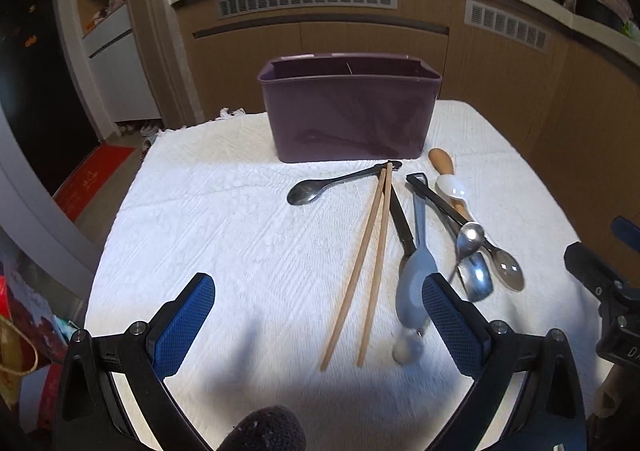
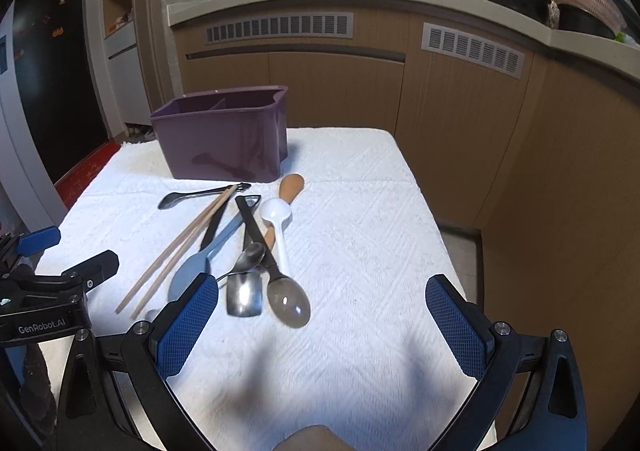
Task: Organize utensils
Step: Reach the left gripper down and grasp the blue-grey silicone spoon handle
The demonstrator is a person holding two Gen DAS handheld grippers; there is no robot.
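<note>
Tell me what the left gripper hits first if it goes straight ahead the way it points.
The left gripper is open, with the near ends of the chopsticks lying between its fingers. Going straight on, it would probably meet them first, then the purple bin beyond. If it passes above the cloth, the bin comes first; height is unclear.

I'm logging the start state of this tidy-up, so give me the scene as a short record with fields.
surface: white textured cloth over a table
container: purple bin, upright at the far side, an inner divider visible, no utensils seen inside
chopsticks: wooden pair lying on the cloth, far tips together
utensil pile: overlapping spoons, including a white spoon and a grey-blue spoon
left gripper: open, holding nothing
right gripper: open, holding nothing
</note>
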